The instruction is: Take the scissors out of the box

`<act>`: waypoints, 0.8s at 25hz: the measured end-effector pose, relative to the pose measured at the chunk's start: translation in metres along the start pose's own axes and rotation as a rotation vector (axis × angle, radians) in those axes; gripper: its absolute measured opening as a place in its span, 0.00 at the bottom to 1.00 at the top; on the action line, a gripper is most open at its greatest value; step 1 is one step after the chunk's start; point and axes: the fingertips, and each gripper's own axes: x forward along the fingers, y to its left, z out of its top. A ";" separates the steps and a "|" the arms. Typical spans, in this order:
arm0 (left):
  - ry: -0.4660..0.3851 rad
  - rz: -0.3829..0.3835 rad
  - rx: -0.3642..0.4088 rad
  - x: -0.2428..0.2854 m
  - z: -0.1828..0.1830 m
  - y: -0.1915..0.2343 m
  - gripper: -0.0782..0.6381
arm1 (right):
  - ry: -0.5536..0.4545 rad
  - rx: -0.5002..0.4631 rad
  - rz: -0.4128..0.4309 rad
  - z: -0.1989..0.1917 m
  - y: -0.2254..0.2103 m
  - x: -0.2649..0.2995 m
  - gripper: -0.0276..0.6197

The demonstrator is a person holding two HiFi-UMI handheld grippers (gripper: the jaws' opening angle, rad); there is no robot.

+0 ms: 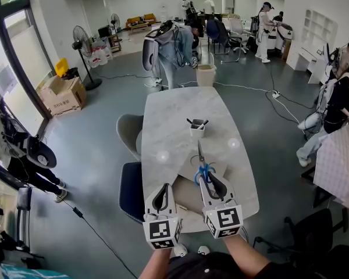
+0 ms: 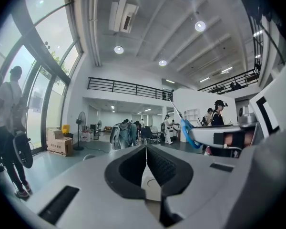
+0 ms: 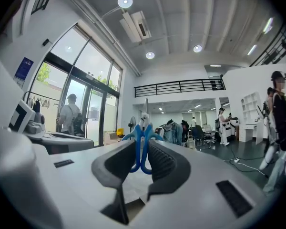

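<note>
Gripping the scissors (image 3: 137, 149) by the blue finger loops in the right hand-held gripper (image 1: 212, 178), with both jaws pressed in on the loops from either side; probably taken there for the broad bite on offer, with the thin blades left free; held about level, blades closed and pointing away from the person, toward the box (image 1: 197, 130); already clear of that box, and hanging above the near half of the surface (image 1: 174, 106) without touching it; judged near the end of the task, wanting only a place to set them down. Holding the left hand-held gripper (image 1: 162, 192) just beside the right one, with jaws together on nothing; likely parked there to stay out of the way of a one-grip lift. Not touching the box, upright near the middle of the surface with a few dark-handled things standing in it; no need seen to steady it. Worth minding: a narrow hold on rounded loops, so liable to let the blades swing or droop if tilted sharply.
</note>
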 end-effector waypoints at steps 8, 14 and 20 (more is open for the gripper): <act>-0.006 -0.007 0.000 0.000 0.002 -0.004 0.13 | 0.000 -0.004 0.006 0.002 0.000 0.000 0.16; -0.011 0.000 -0.001 0.000 0.004 -0.002 0.13 | 0.007 -0.003 0.010 0.000 0.001 0.002 0.16; -0.013 0.000 -0.003 0.003 0.004 -0.003 0.13 | 0.011 -0.001 0.006 -0.002 -0.002 0.002 0.16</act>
